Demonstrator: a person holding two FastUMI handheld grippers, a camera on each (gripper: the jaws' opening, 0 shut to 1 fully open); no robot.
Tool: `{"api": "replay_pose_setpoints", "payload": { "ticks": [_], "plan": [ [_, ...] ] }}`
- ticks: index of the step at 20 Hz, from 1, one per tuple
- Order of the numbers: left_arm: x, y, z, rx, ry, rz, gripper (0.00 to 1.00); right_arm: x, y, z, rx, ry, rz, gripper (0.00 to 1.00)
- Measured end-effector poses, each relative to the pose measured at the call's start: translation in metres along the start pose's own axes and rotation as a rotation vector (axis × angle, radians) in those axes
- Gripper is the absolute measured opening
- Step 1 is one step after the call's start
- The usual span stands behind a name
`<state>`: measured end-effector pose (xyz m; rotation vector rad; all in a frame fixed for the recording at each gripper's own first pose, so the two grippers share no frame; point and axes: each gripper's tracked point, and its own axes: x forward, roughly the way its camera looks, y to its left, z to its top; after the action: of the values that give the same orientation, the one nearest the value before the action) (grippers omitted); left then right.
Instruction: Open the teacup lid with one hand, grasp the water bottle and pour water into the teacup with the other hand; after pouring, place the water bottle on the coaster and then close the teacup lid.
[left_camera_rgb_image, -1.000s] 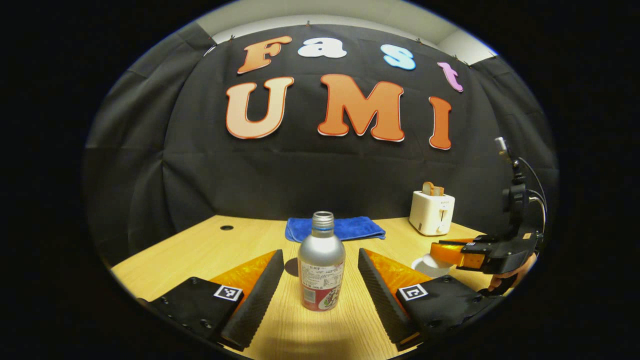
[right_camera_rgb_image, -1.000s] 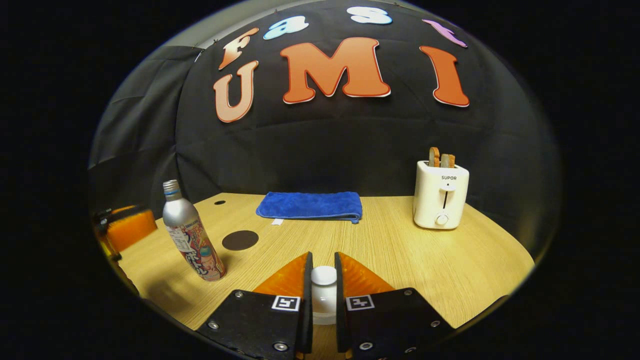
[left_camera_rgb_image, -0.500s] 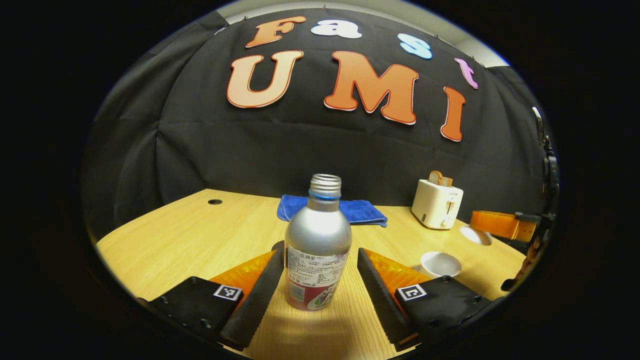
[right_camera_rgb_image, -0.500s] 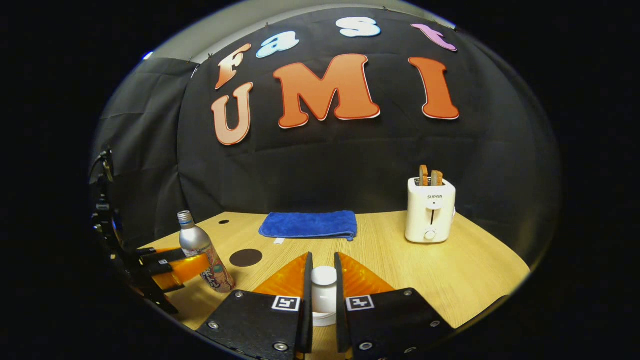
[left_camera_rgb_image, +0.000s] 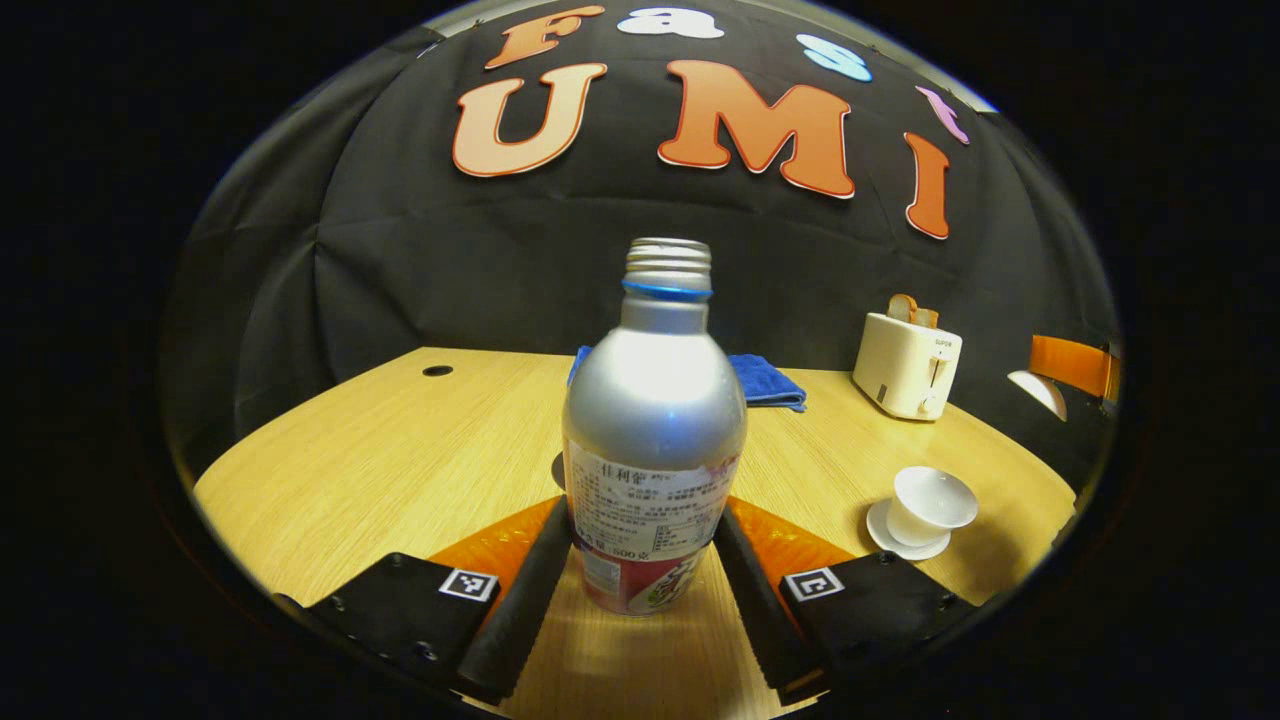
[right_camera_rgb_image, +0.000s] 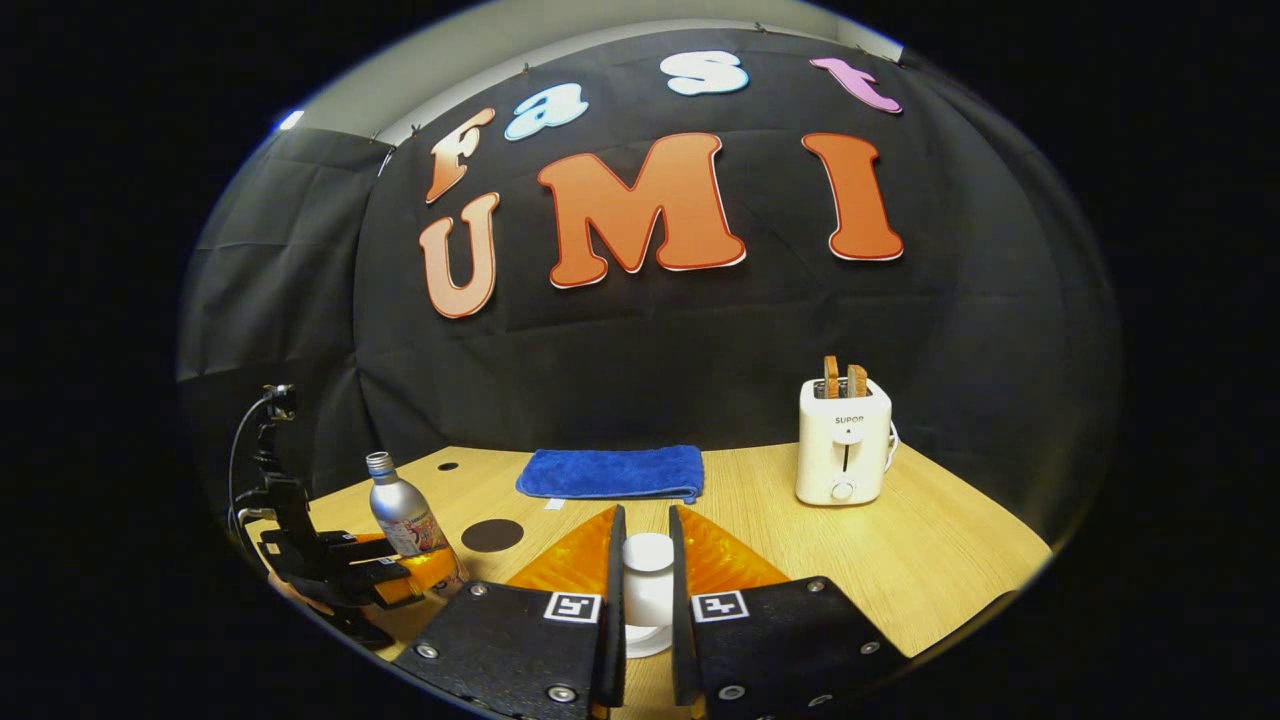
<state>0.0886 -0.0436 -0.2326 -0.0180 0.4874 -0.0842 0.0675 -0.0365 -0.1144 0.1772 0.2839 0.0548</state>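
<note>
Ahead of both my claws spreads the pale wooden table (right_camera_rgb_image: 900, 560), with a folded blue cloth (right_camera_rgb_image: 610, 472) and a white toaster (right_camera_rgb_image: 843, 442) far beyond my fingers. My left claw (left_camera_rgb_image: 640, 560) squeezes the upright silver aluminium water bottle (left_camera_rgb_image: 652, 440) from both sides. Right of it stands the uncovered white teacup (left_camera_rgb_image: 930, 502). My right claw (right_camera_rgb_image: 647, 590) pinches the white teacup lid (right_camera_rgb_image: 647, 560); a dark round coaster (right_camera_rgb_image: 491, 535) lies forward-left.

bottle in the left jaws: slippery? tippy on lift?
Likely somewhat slippery: the water bottle has a smooth, glossy metal body. Probably tippy: it is tall and narrow, and the left gripper holds it low, at the label. It has no cap, so tilting may spill.
</note>
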Motion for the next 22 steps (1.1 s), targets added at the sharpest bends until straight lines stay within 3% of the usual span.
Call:
{"api": "replay_pose_setpoints", "payload": {
  "ticks": [3,7,14,22],
  "plan": [
    [-0.002,0.001,0.007,0.029,-0.018,0.017,0.84,-0.007,-0.006,0.000,-0.001,-0.007,-0.004,0.19],
    [0.002,-0.006,0.028,0.144,-0.037,0.027,0.84,-0.011,-0.016,0.006,0.000,-0.016,-0.016,0.19],
    [0.005,-0.027,0.029,0.475,0.002,0.011,0.84,-0.029,-0.040,0.015,-0.005,-0.019,-0.043,0.19],
    [0.008,-0.052,0.014,0.781,0.040,-0.013,0.84,-0.047,-0.060,0.012,0.016,-0.011,-0.050,0.19]
  ]
}}
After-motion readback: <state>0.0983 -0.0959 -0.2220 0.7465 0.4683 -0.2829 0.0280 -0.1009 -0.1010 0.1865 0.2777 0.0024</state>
